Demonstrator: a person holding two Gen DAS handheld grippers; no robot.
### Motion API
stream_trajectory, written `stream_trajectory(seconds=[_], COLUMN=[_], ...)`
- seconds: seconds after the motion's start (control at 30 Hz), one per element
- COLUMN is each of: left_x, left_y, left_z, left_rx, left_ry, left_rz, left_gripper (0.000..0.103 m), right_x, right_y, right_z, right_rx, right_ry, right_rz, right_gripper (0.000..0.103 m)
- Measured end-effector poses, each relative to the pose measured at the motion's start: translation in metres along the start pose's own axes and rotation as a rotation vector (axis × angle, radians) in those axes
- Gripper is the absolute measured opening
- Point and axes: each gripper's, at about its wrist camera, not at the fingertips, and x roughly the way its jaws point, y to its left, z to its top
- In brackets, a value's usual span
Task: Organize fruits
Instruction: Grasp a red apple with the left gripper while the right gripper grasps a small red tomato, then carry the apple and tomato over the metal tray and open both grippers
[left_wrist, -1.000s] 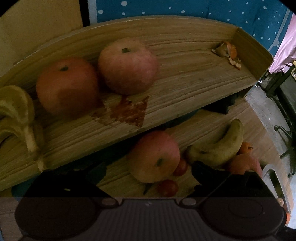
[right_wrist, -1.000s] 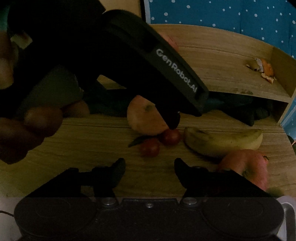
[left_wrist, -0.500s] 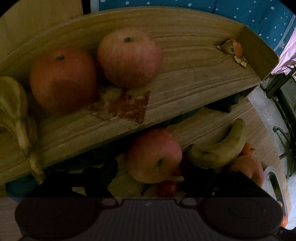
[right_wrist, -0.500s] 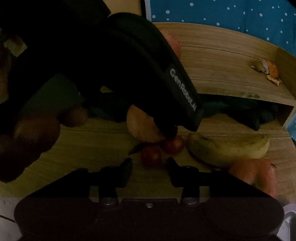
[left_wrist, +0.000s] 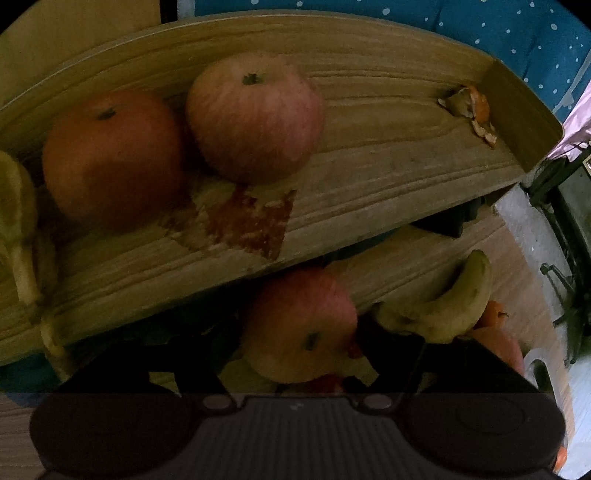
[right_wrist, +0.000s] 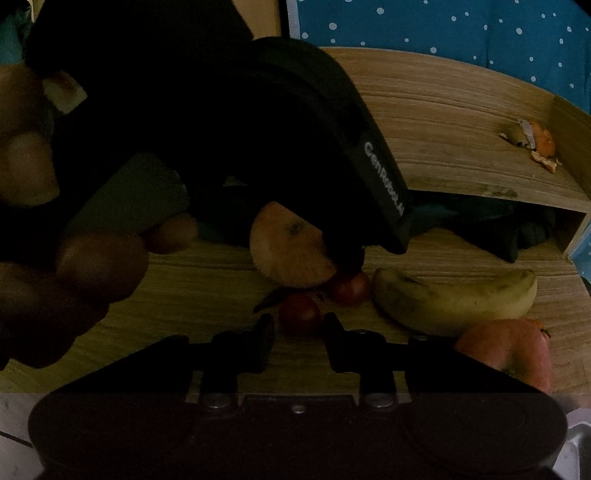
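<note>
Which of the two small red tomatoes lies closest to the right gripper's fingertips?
The nearer small red tomato, just beyond the open right gripper; the other tomato sits farther back, against the pink-yellow apple.

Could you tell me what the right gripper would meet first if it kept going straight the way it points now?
Most likely the small red fruit just ahead of the right gripper, roughly between its open jaws; the apple lies behind it.
</note>
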Motion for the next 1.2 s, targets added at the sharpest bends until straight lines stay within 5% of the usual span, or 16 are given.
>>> stream_trajectory(seconds=[1.2], left_x=[-0.037], left_y=[0.055], left_z=[-0.069], left_rx=[-0.074], left_ry=[0.046], left_rz=[-0.032], left_gripper=[0.071], right_x=[-0.030], right_y=[0.016], right_z=[-0.021], right_rx=[0.063], right_ry=[-0.006], right_rz=[-0.080], right_gripper=[0.025])
